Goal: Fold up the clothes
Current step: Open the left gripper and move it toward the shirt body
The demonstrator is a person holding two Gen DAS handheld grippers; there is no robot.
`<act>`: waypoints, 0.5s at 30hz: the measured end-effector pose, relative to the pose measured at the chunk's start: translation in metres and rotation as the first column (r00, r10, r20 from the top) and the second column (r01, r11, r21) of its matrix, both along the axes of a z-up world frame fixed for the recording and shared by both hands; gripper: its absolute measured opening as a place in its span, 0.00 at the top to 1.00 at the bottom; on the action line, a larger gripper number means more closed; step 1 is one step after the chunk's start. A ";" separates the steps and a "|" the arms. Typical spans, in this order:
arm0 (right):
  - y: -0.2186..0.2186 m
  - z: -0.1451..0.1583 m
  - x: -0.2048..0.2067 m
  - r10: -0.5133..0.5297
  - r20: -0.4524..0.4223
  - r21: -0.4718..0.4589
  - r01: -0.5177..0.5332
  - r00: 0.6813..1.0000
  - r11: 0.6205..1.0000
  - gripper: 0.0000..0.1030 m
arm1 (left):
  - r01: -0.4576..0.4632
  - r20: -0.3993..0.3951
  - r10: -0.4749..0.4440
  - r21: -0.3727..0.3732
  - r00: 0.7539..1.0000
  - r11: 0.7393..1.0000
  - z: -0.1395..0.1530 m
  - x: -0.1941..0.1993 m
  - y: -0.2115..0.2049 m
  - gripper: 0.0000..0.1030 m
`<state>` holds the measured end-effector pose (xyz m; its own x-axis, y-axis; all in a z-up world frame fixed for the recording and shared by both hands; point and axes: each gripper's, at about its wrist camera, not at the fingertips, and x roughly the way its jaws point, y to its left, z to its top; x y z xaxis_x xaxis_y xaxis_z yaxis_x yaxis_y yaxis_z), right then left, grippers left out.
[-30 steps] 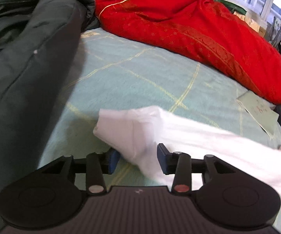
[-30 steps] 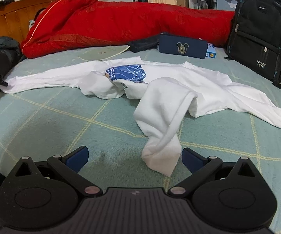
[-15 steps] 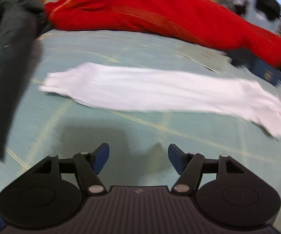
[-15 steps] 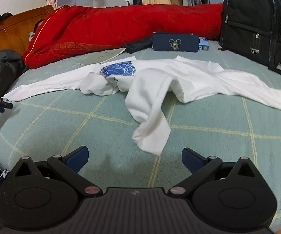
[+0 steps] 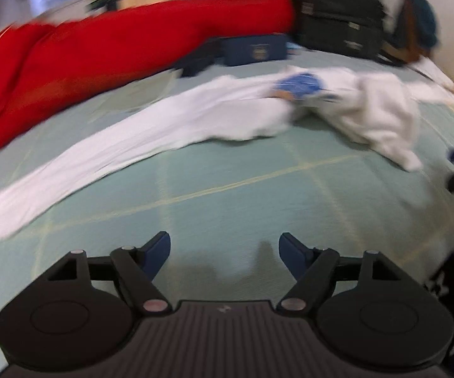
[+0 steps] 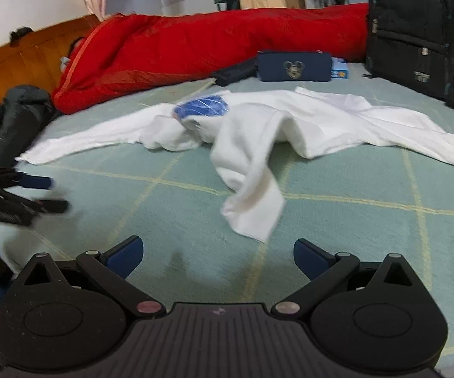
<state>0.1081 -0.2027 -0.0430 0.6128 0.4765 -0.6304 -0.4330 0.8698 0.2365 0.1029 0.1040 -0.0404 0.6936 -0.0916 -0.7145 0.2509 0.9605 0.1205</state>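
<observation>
The left gripper (image 5: pixel 224 253) has let go of the sleeve end it pinched a second ago and has drawn back and swung round, so its view now takes in the whole shirt (image 6: pixel 277 126); that view is smeared by motion. Its jaws stand wide apart with nothing between them, over bare green sheet (image 6: pixel 337 236) short of the shirt. In the right wrist view the same gripper (image 6: pixel 42 193) shows blurred near the tip of that sleeve.

The right gripper (image 6: pixel 217 253) has eased back a little from the shirt. Its jaws are also spread wide and empty, and the nearest flap of the shirt lies on the sheet just ahead of them, not touching.

The shirt is white, spread crumpled across the sheet, with a blue print (image 6: pixel 201 107) showing at a bunched fold near its middle. One sleeve (image 5: pixel 107 154) runs out flat to the shirt's left; the other trails off to its right.

Beyond the shirt a red quilt (image 6: pixel 214 41) lies along the far side. Between the quilt and the shirt sits a navy pouch (image 6: pixel 293 66). A black backpack (image 6: pixel 416 31) stands beyond the shirt's right sleeve. A dark jacket (image 6: pixel 9 116) is heaped past the left sleeve tip.
</observation>
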 end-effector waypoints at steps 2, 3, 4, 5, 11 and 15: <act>0.002 0.002 0.002 0.040 -0.001 0.035 -0.040 0.999 0.999 0.00 | 0.035 0.006 -0.035 0.020 0.999 0.999 0.001 0.005 -0.011 0.25; 0.005 0.004 0.004 0.074 -0.001 0.059 -0.074 0.997 0.996 0.00 | 0.039 0.008 -0.039 0.028 0.999 0.999 0.002 0.007 -0.013 0.25; 0.009 0.005 0.008 0.105 -0.002 0.078 -0.104 0.994 0.991 0.00 | 0.035 0.009 -0.035 0.036 0.999 0.999 0.002 0.011 -0.014 0.25; 0.013 0.007 0.012 0.136 -0.003 0.097 -0.135 0.991 0.986 0.00 | 0.029 0.008 -0.029 0.041 1.000 0.999 0.001 0.016 -0.014 0.25; 0.053 0.000 0.046 0.246 -0.020 0.099 -0.242 0.969 0.965 0.00 | 0.014 -0.012 -0.014 -0.031 1.000 0.999 0.000 0.046 0.000 0.25; 0.065 -0.010 0.071 0.248 -0.027 0.022 -0.248 0.968 0.969 0.00 | 0.071 -0.053 -0.081 -0.160 0.995 0.985 -0.001 0.070 -0.002 0.25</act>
<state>0.1789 -0.1379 -0.0530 0.4553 0.6229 -0.6362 -0.6273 0.7315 0.2673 0.1726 0.1021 -0.0410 0.6372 -0.2573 -0.7265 0.3260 0.9441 -0.0484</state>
